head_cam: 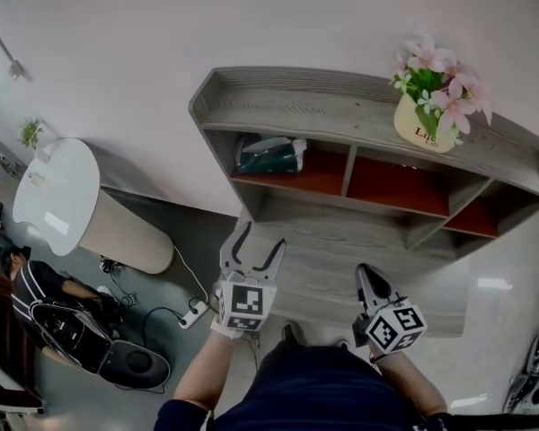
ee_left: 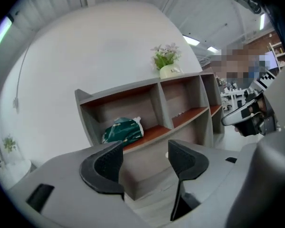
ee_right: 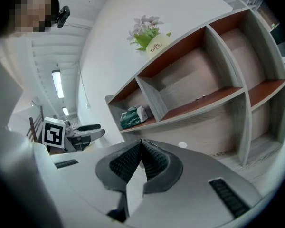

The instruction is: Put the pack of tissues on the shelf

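The green pack of tissues (head_cam: pixel 269 155) lies in the left compartment of the grey shelf (head_cam: pixel 341 106), on its red-brown board. It also shows in the left gripper view as the tissue pack (ee_left: pixel 123 129) and in the right gripper view as the tissue pack (ee_right: pixel 133 117). My left gripper (head_cam: pixel 261 237) hangs in front of and below the shelf, well apart from the pack, open with nothing between its fingers (ee_left: pixel 107 167). To its right my right gripper (head_cam: pixel 369 274) is shut and empty, jaws pressed together (ee_right: pixel 141 148).
A cream pot of pink flowers (head_cam: pixel 427 119) stands on the shelf top at the right. The middle and right compartments hold nothing large. A white round stand (head_cam: pixel 58 196) is at the left. A seated person (head_cam: pixel 36 285) and a power strip (head_cam: pixel 193 312) are on the floor.
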